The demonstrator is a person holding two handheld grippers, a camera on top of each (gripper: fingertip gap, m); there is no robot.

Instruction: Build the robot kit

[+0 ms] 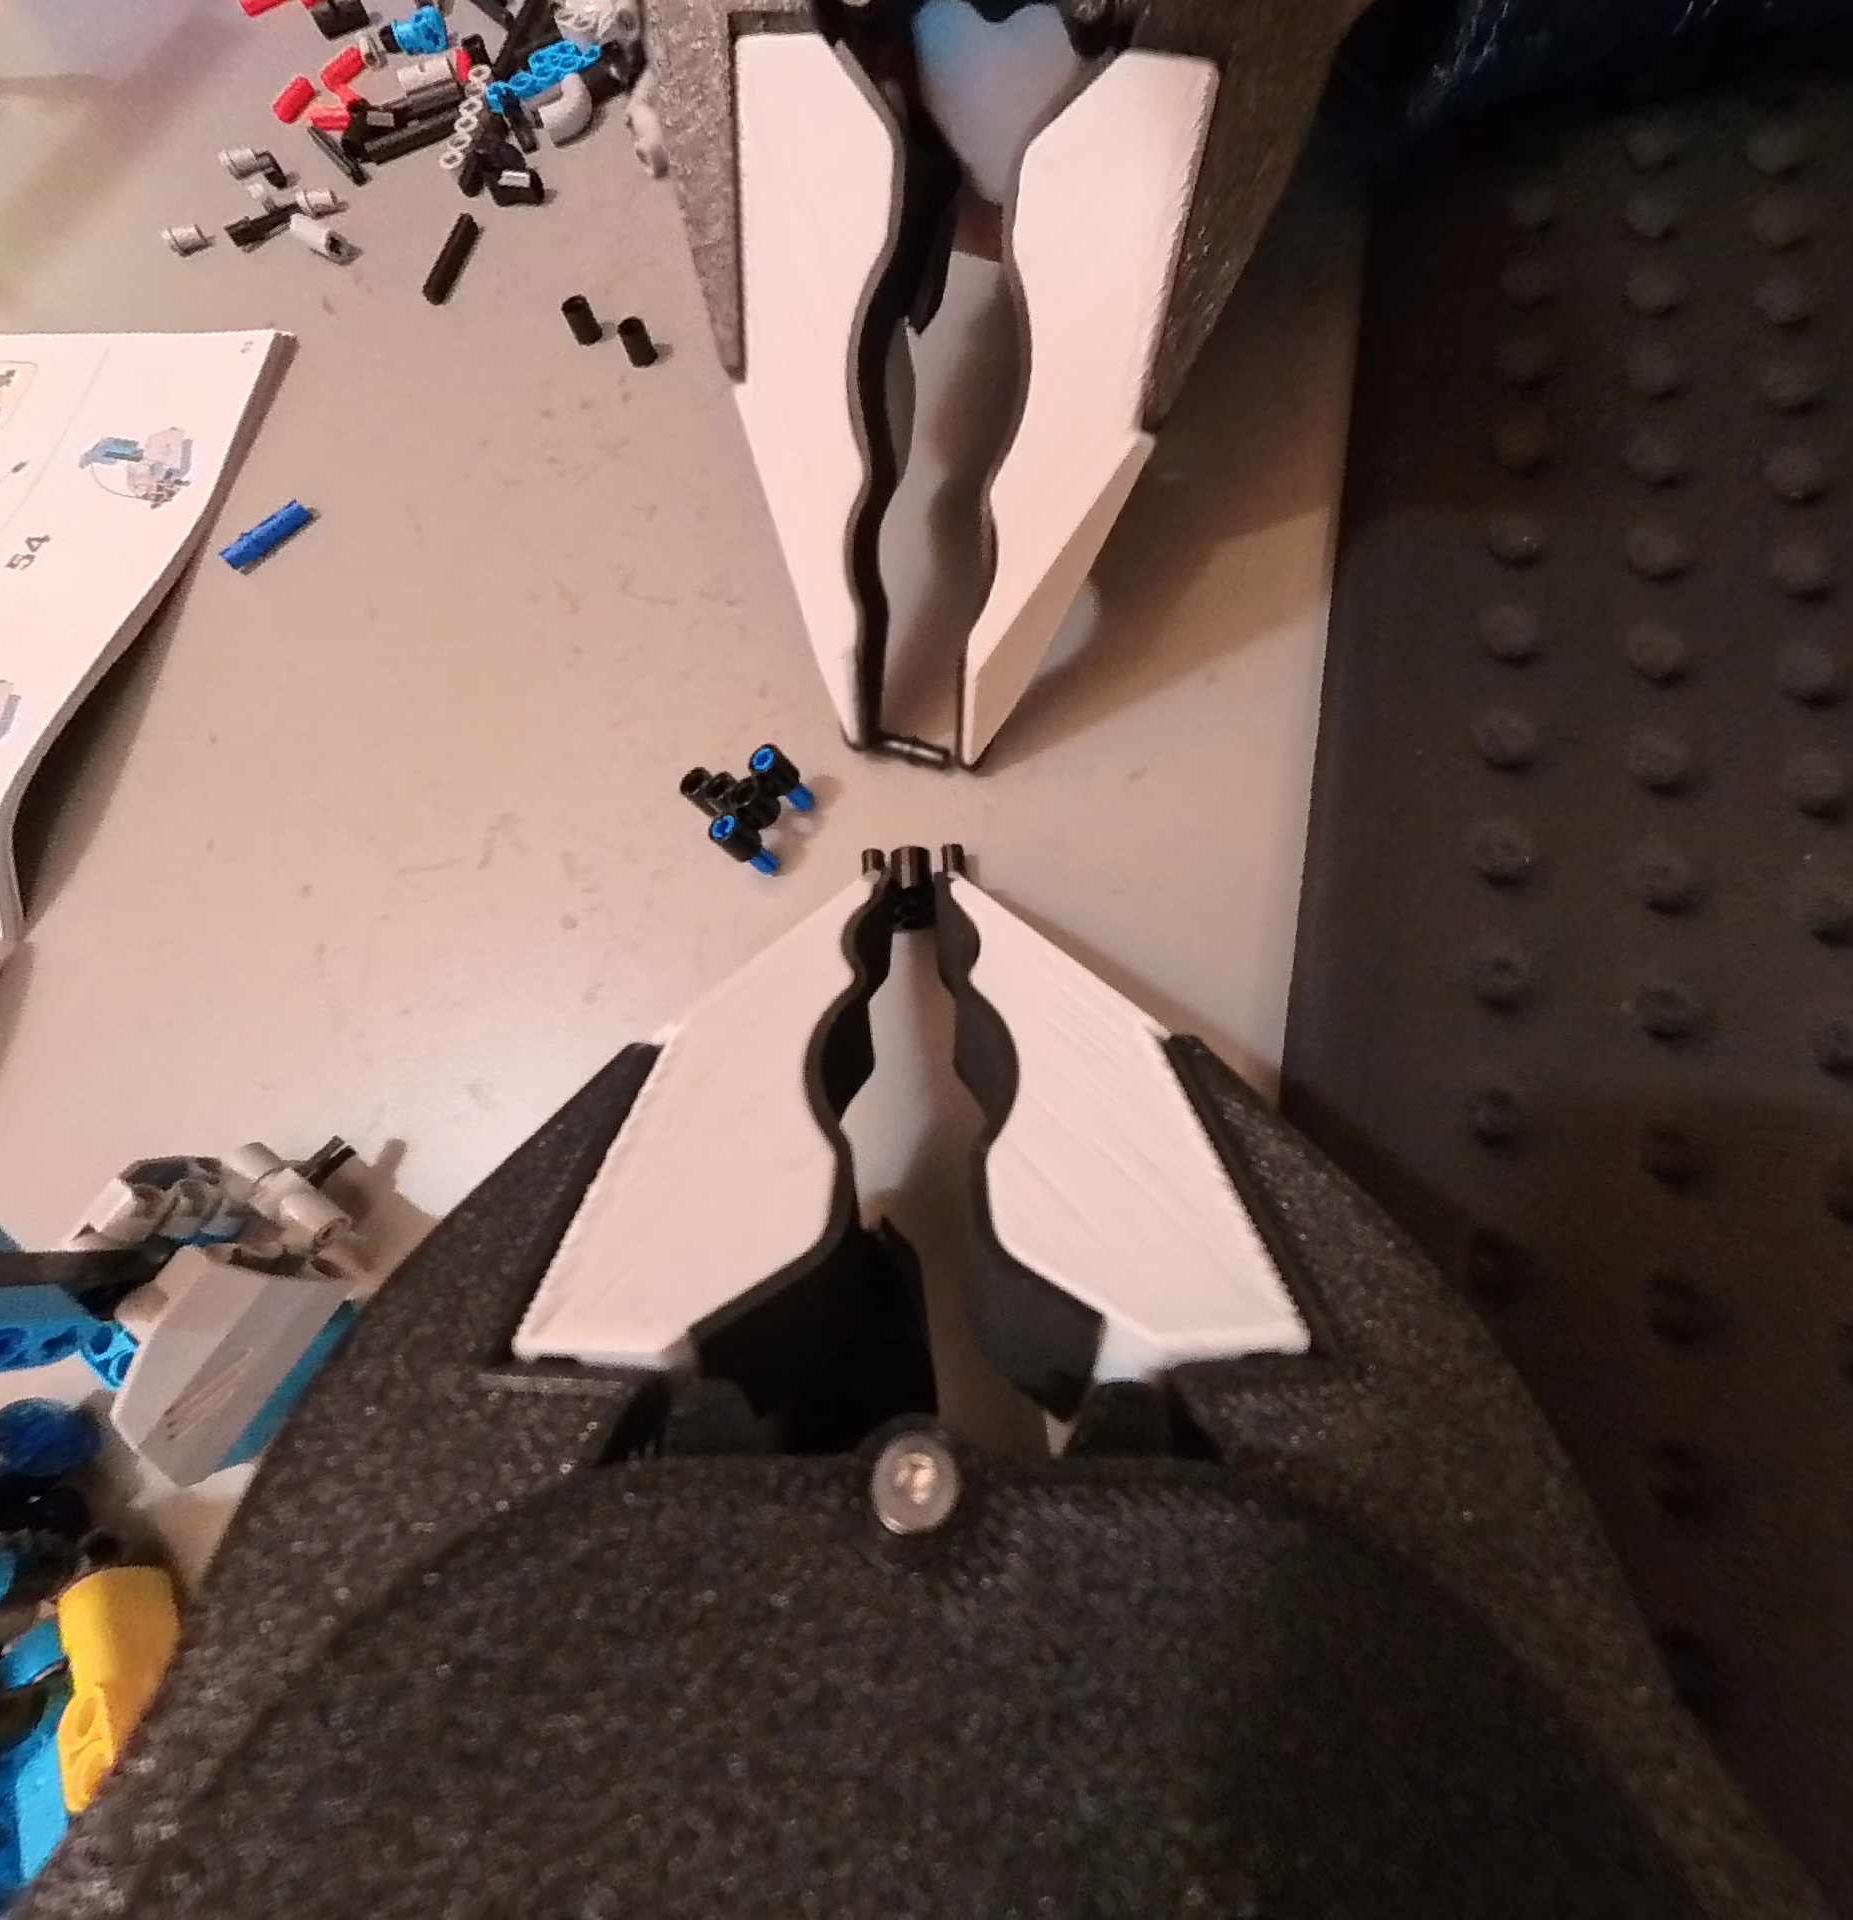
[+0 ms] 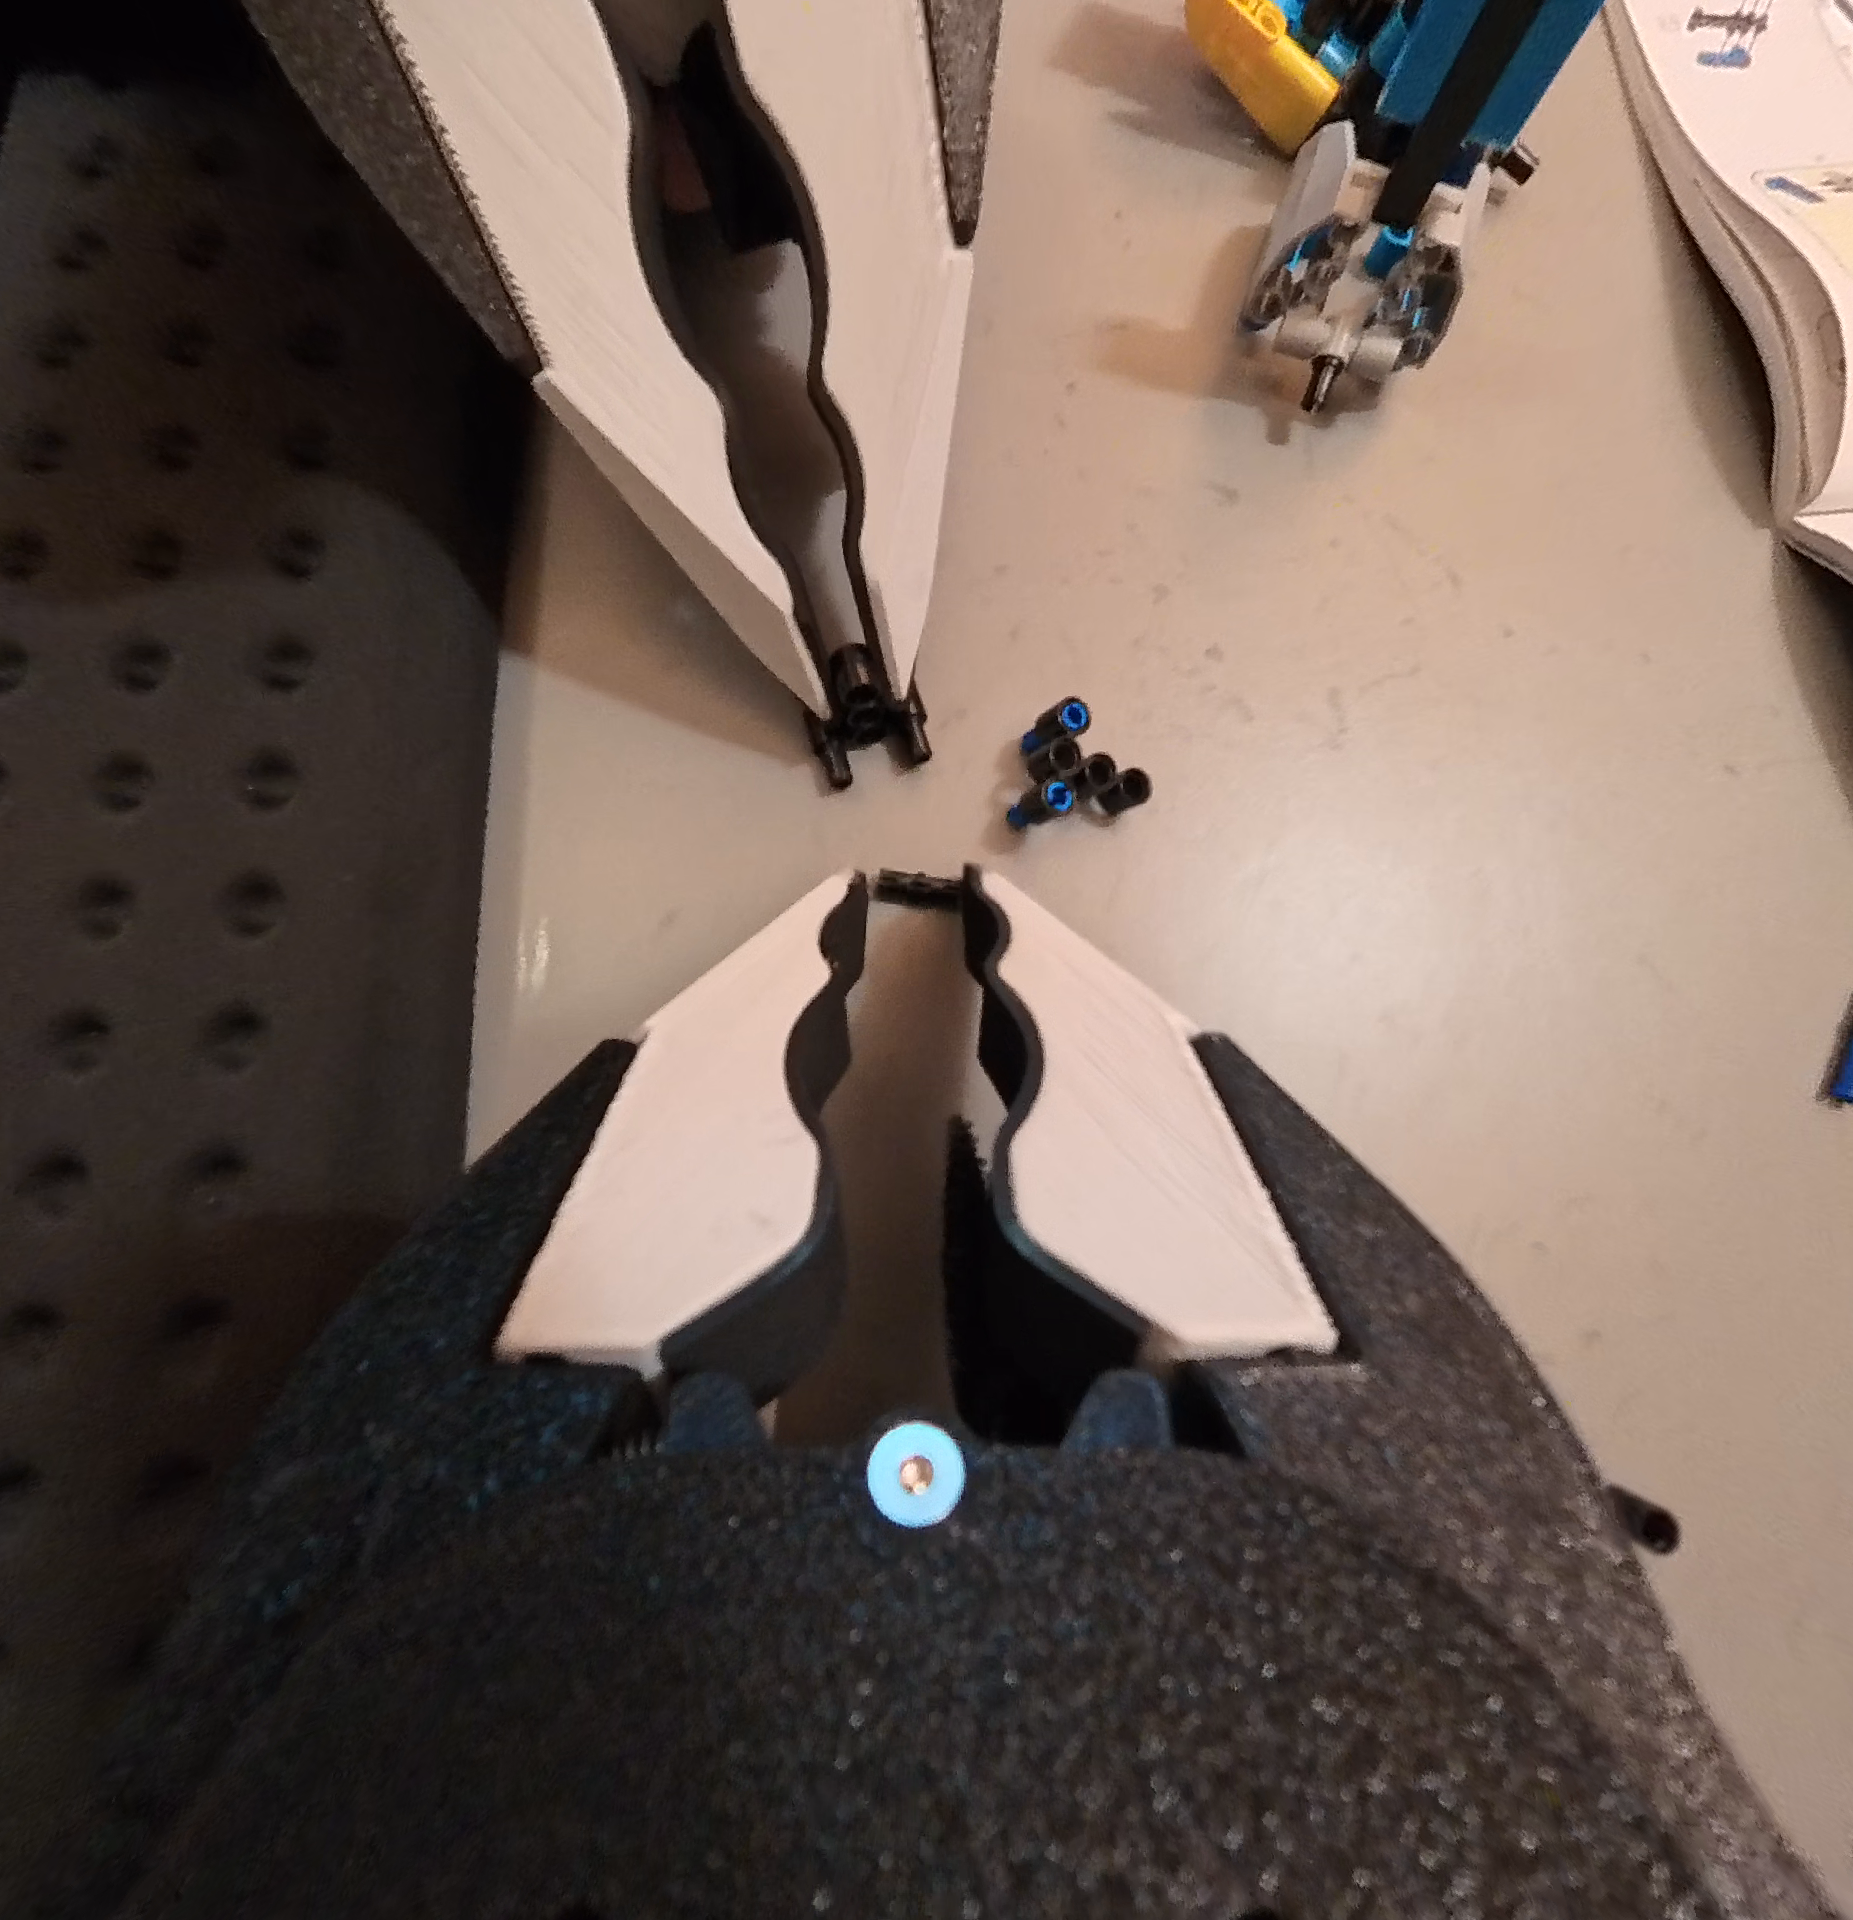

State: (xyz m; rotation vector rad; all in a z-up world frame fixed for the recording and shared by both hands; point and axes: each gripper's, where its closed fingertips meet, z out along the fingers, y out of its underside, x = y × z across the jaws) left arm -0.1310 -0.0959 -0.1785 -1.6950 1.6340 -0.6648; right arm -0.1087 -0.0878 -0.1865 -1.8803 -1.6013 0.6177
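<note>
- Both grippers meet tip to tip above the table [image 1: 465, 727], each pinching a small black part; the two parts are near but apart; my judgement: keep the tips level and the parts in line, with a firm pinch.
- Left gripper [image 1: 911, 868]: narrowed to a slim gap, pinching a black connector [image 1: 911, 883] whose pins stick out past the tips.
- Right gripper [image 2: 914, 883]: a little wider, holding a short black pin [image 2: 917, 888] crosswise.
- A black-and-blue cluster [image 1: 747, 808] lies just beside the tips, touched by neither.

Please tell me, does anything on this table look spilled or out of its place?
Yes. Small red, black and grey plastic building pieces lie scattered loosely, not sorted. One blue ridged pin lies alone beside the open instruction booklet. Nothing looks damaged.
</note>
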